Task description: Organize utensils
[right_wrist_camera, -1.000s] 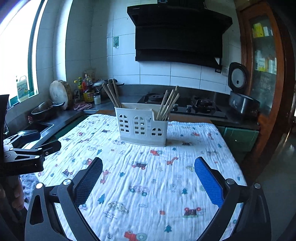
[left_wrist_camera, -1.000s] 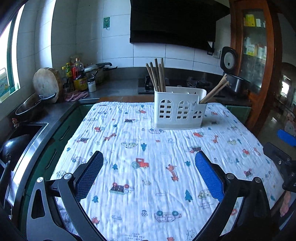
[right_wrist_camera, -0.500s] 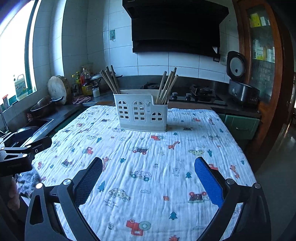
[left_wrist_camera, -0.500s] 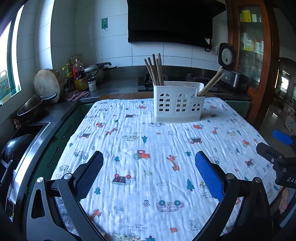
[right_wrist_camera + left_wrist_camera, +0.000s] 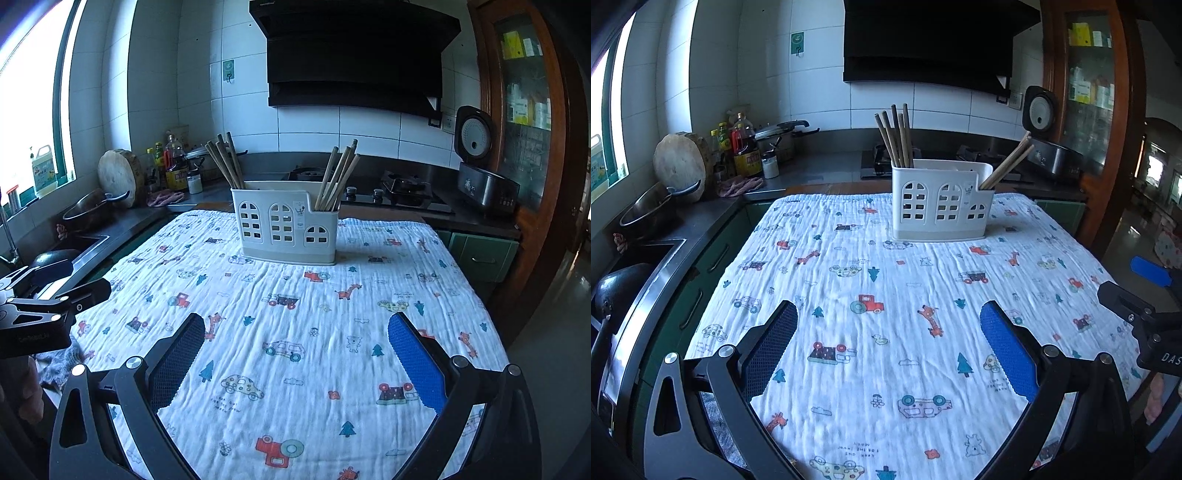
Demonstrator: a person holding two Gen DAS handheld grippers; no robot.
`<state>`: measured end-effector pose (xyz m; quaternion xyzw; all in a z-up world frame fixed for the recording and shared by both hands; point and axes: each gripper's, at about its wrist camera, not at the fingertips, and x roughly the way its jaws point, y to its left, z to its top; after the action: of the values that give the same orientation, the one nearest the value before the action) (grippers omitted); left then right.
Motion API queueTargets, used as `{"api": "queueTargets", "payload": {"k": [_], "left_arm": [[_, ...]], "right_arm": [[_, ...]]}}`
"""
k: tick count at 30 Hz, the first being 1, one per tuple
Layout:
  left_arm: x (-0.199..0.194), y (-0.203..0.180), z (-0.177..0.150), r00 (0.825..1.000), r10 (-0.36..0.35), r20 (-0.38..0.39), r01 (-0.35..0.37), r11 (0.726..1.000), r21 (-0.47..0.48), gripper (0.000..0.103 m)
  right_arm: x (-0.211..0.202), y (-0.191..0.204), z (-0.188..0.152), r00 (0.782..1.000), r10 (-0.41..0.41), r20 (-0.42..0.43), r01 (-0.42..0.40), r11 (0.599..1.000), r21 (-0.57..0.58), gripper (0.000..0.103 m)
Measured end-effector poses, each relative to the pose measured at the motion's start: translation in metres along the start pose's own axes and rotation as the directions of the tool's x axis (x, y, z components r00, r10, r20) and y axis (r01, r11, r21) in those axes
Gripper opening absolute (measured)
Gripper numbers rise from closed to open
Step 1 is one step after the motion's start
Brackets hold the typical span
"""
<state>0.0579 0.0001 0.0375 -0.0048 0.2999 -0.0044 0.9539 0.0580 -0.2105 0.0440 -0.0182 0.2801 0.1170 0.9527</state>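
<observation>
Chopsticks are seen standing in a white plastic utensil caddy [image 5: 942, 201], which is set upright on the far half of the surface [image 5: 886, 332], itself covered by a white cloth printed with small cars, trees and giraffes. One bundle of wooden chopsticks [image 5: 895, 134] is held in the caddy's left compartment and leans slightly left; a second bundle [image 5: 1008, 164] is held in the lower right compartment and is tilted out to the right. From the right wrist view the same caddy [image 5: 286, 230] is shown with its left bundle [image 5: 225, 162] and its right bundle [image 5: 338, 177] fanned apart. The left hand-held gripper [image 5: 888, 347] is held above the near part of the cloth, well short of the caddy, with its blue-padded fingers [image 5: 1006, 350] spread wide and nothing between them. The right hand-held gripper [image 5: 295, 356] is likewise held over the cloth, near side of the caddy, its jaws parted wide and empty. Behind the caddy, a dark countertop is seen with a gas hob [image 5: 402, 188] and a rice cooker [image 5: 480, 166] with its lid raised to the caddy's right. To the caddy's left, bottles [image 5: 744, 147], a round wooden chopping block [image 5: 681, 166] and a metal pan [image 5: 650, 210] are lined along the counter.
</observation>
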Motion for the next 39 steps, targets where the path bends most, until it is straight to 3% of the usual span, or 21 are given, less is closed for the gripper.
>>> {"api": "queueTargets", "payload": {"k": [39], "left_arm": [[0.0026, 0.0022, -0.0027, 1.0, 0.008, -0.019, -0.008, 1.0, 0.001, 0.098]], "right_arm": [[0.0013, 0.0078, 0.003, 1.0, 0.013, -0.009, -0.013, 1.0, -0.007, 0.096]]}}
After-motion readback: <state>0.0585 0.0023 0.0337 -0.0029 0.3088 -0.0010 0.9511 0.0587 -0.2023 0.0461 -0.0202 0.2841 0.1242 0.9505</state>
